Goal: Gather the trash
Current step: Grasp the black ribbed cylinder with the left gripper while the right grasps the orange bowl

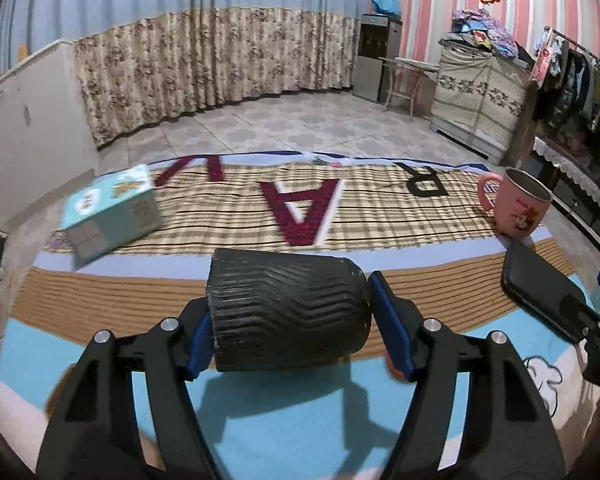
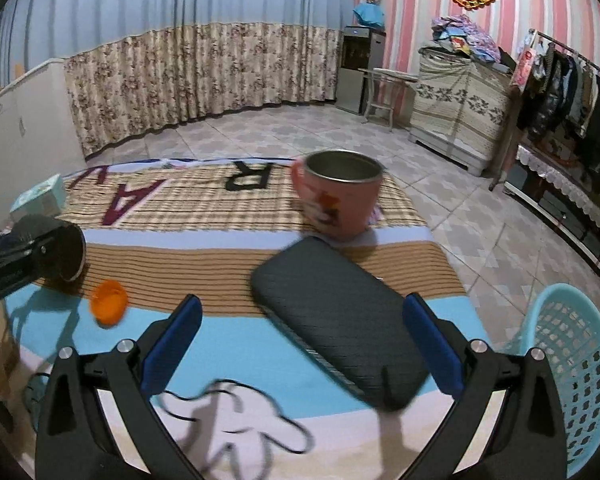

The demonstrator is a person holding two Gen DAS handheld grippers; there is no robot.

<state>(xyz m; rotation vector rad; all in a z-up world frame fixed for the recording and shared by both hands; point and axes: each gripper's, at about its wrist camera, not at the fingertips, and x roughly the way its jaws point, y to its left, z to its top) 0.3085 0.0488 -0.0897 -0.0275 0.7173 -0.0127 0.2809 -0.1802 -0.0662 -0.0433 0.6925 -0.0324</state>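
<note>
Trash here looks to be one small orange scrap lying on the table near its front edge, not yet picked up. Left hand-held gripper clamps a black ribbed bin tipped sideways; right hand-held gripper hangs open over a dark flat case. Motion blur hides the scrap's detail, and a blue basket is cut off.

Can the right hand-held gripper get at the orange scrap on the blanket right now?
Probably yes. The right hand-held gripper is open and empty, the orange scrap lies exposed to its left, and only the left hand-held gripper, holding the black ribbed cup, sits nearby.
</note>
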